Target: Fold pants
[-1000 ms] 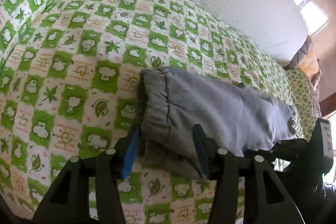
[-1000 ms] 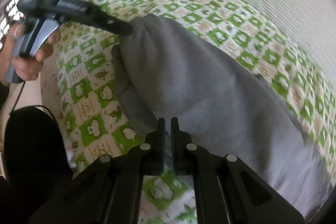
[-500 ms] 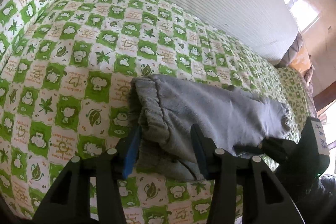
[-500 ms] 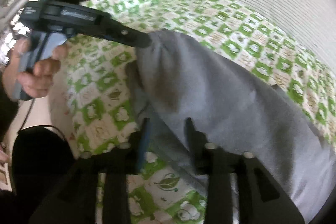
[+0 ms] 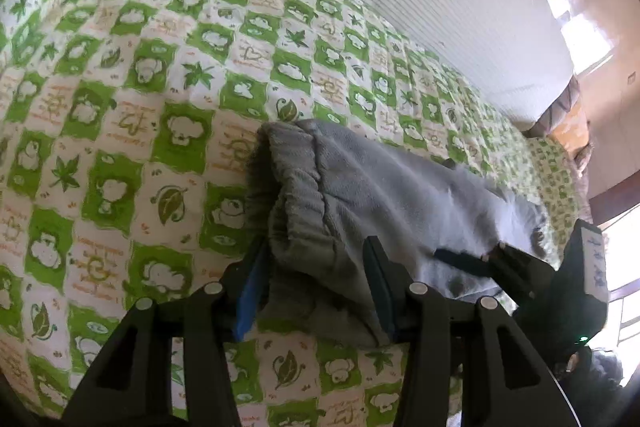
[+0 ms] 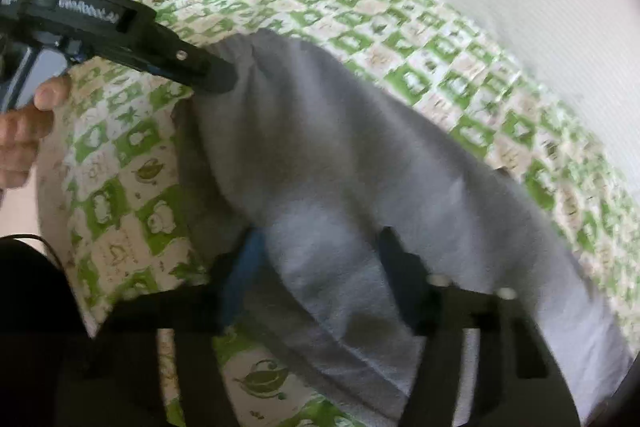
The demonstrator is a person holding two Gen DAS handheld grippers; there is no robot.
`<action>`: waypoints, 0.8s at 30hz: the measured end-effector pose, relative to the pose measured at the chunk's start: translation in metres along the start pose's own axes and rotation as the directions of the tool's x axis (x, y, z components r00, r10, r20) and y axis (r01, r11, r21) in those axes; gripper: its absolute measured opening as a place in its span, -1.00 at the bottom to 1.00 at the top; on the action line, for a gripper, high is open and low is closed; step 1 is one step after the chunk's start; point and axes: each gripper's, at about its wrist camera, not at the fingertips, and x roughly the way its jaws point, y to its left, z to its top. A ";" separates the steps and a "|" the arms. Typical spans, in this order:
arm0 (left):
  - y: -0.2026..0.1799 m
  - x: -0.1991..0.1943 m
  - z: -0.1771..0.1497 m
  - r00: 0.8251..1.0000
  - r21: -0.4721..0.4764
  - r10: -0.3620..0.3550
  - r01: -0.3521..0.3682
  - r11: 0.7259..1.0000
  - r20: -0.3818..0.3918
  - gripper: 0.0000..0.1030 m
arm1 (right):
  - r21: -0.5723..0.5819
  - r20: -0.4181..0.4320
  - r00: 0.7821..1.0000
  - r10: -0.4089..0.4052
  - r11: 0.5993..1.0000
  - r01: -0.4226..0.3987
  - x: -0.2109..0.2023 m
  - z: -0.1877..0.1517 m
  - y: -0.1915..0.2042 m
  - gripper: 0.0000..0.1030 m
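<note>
Pants [image 5: 400,203] lie lengthwise-folded (I judge) on the bed [image 5: 120,107]; left gripper [image 5: 316,279] and right gripper [image 6: 320,267] are closing on the near edge, crossfold left

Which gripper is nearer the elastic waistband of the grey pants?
Left. The left gripper straddles the waistband, jaws closing around it. The right gripper straddles the pants farther along the near edge, also closing.

One pants [image 5: 400,195], two tools [image 5: 316,279], one bedsheet [image 5: 160,67]
</note>
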 end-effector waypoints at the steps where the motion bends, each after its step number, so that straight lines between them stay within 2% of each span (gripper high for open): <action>1: -0.001 -0.002 0.000 1.000 0.006 0.015 -0.015 1.000 0.009 -0.35 | -0.003 0.000 1.000 -0.007 1.000 0.007 -0.001 0.000 0.001 -0.66; 2: -0.001 -0.005 0.000 1.000 0.006 0.010 -0.010 1.000 0.015 -0.37 | -0.002 0.005 1.000 -0.008 1.000 0.008 -0.003 0.000 0.002 -0.95; 4: -0.001 -0.013 0.000 0.999 0.007 -0.015 0.015 1.000 0.031 -0.40 | 0.014 0.027 1.000 0.013 1.000 -0.013 -0.013 0.000 0.001 -0.95; 12: -0.020 -0.039 -0.013 0.998 0.069 -0.034 0.030 0.997 0.049 -0.42 | 0.019 0.048 0.995 0.088 0.996 -0.089 -0.048 -0.007 0.004 -0.96; 16: -0.018 -0.030 -0.027 1.000 0.086 -0.004 0.002 0.996 0.019 -0.42 | 0.033 0.011 0.994 0.107 0.994 -0.108 -0.034 -0.016 0.005 -0.96; 20: -0.002 -0.010 -0.037 0.998 0.054 0.031 -0.029 0.998 -0.045 -0.41 | 0.049 -0.033 0.993 0.118 0.992 -0.116 -0.011 -0.022 0.005 -0.91; 24: 0.000 -0.019 -0.040 0.999 0.057 0.014 -0.011 0.998 -0.049 -0.39 | 0.107 -0.015 0.983 0.182 0.978 -0.179 -0.024 -0.026 -0.007 -0.84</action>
